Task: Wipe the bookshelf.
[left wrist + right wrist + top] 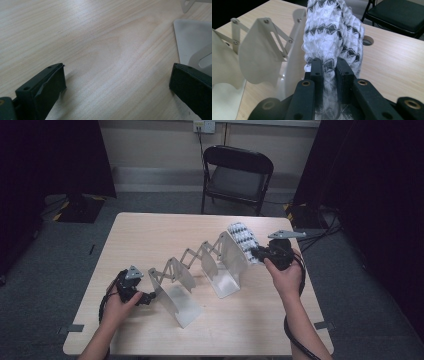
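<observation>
Knitwear bundle (332, 32) is clamped in the right hand-held gripper (329, 66) beside the expandable rack (220, 260), probably for slotting in; left hand-held gripper (117, 80) gapes wide on the desk (150, 235), seemingly steadying the rack.

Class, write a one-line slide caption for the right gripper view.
Right gripper shut on white-and-black knitted cloth beside white metal folding rack.

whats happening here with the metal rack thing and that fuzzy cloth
A person works at a wooden table with a gripper in each hand. The right gripper is shut on a white and dark knitted cloth, holding it up beside the end panel of an expanding metal rack that stretches across the table. The left gripper rests low by the rack's other end with its jaws wide open and nothing between them.
</observation>
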The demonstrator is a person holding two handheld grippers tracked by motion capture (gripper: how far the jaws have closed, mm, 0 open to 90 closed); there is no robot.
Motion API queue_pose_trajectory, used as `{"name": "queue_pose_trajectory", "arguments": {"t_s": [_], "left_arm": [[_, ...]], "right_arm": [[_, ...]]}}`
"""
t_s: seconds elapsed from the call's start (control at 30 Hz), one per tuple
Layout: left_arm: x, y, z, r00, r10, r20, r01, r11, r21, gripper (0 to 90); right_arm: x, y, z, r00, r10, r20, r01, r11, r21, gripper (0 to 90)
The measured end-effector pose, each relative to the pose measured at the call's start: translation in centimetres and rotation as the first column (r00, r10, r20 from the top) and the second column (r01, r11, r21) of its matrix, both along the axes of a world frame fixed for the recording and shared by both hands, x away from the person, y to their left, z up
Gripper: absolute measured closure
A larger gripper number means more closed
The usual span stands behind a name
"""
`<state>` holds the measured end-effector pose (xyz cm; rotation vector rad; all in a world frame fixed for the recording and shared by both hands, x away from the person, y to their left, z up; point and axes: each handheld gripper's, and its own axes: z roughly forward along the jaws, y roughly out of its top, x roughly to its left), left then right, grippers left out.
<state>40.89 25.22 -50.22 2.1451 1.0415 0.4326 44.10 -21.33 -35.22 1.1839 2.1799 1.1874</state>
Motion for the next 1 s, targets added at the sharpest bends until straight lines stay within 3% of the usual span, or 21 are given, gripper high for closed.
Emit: {"name": "queue_pose_trajectory", "arguments": {"t_s": [0.33,0.77,1.0], "left_arm": [[0.0,0.0,0.0,1.0,-0.001,0.0,0.001,1.0,-0.001,0.1],[0.0,0.0,0.0,1.0,0.0,0.0,0.0,1.0,0.0,0.1],[0.0,0.0,0.0,1.0,-0.001,0.001,0.001,1.0,-0.001,0.1]], "right_arm": [[0.2,1.1,-2.4,0.9986,0.032,-0.043,-0.032,0.9995,0.003,78.8],[0.2,1.2,-8.7,0.9926,0.002,-0.122,-0.002,1.0,-0.004,78.5],[-0.1,1.1,-11.1,0.9878,-0.013,-0.155,0.01,0.9996,-0.025,78.3]]}}
